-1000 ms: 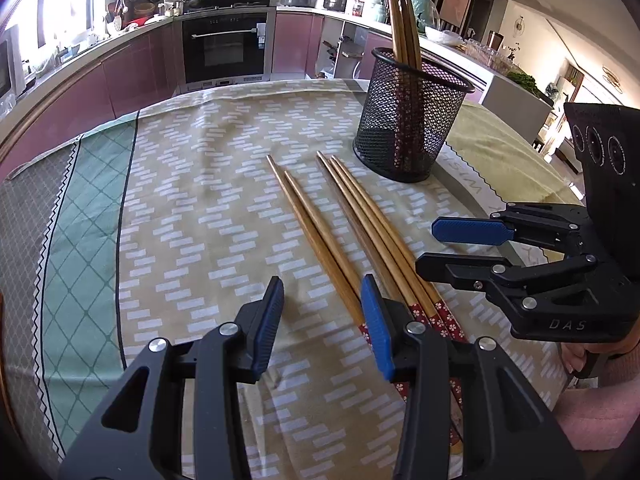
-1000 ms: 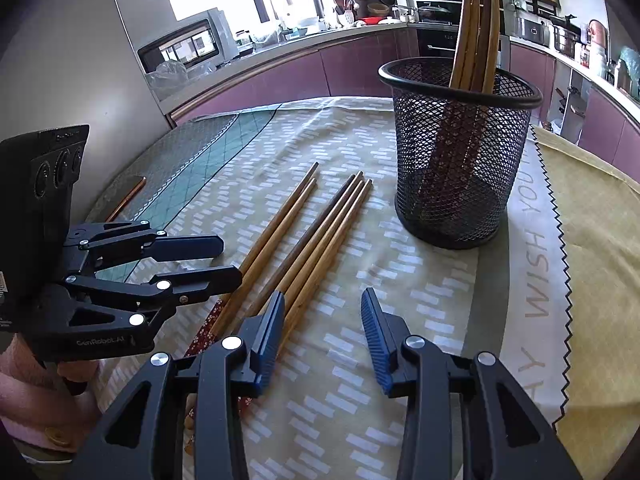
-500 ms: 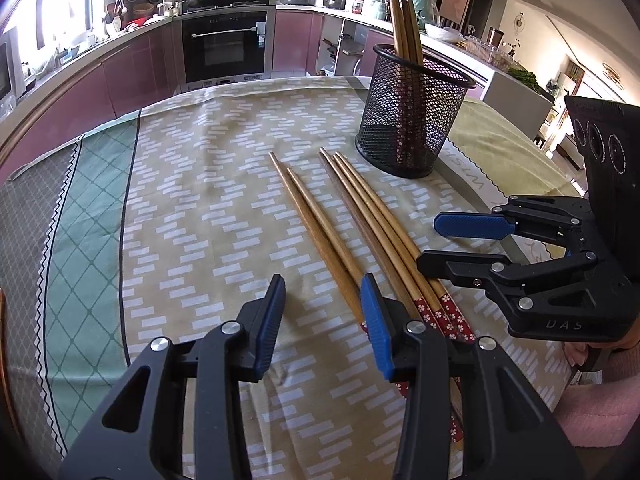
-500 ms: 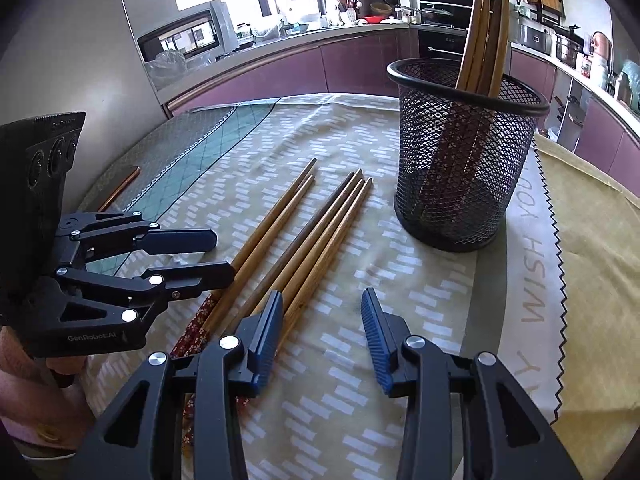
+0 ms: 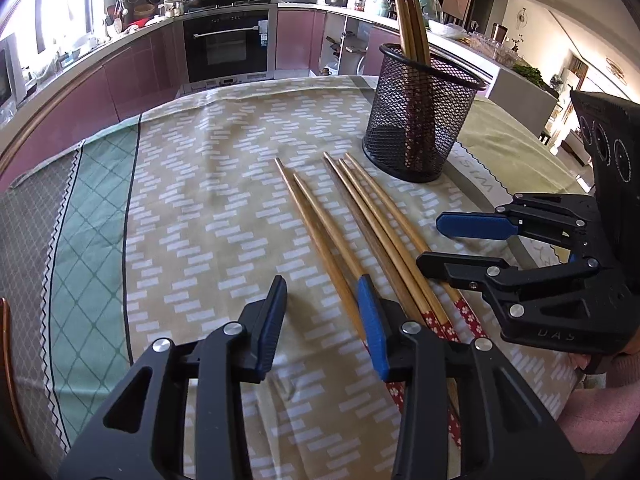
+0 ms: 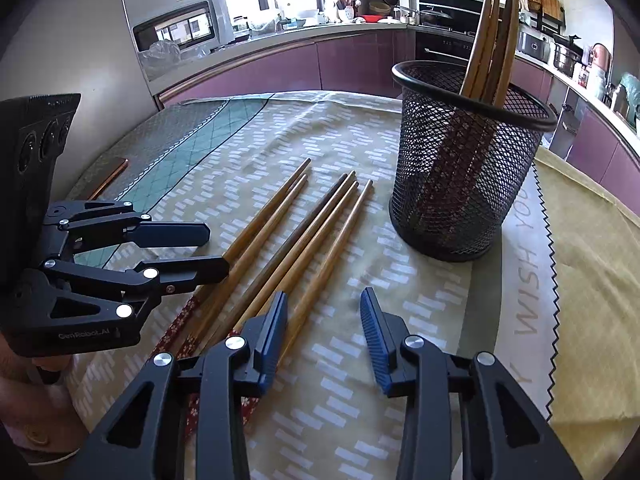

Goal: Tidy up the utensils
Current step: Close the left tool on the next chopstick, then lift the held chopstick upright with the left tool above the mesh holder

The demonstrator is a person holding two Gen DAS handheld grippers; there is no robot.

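Observation:
Several wooden chopsticks (image 5: 352, 224) with red flowered ends lie side by side on the patterned tablecloth; they also show in the right wrist view (image 6: 288, 240). A black mesh holder (image 5: 420, 120) stands upright beyond them with several chopsticks in it; it also shows in the right wrist view (image 6: 468, 160). My left gripper (image 5: 322, 312) is open and empty, low over the near ends of the leftmost chopsticks. My right gripper (image 6: 324, 320) is open and empty, just right of the chopsticks' near ends. Each gripper shows in the other's view, the right (image 5: 440, 240) and the left (image 6: 216, 252).
The tablecloth (image 5: 200, 208) has a green diamond band on the left and a yellow cloth (image 6: 592, 260) with a zigzag edge on the right. Kitchen counters, an oven and purple cabinets stand behind the table. A person's hand holds each gripper.
Both grippers have drawn back and risen slightly, so the holder and chopsticks sit a little farther off. Both stay open. The chopsticks have not moved.

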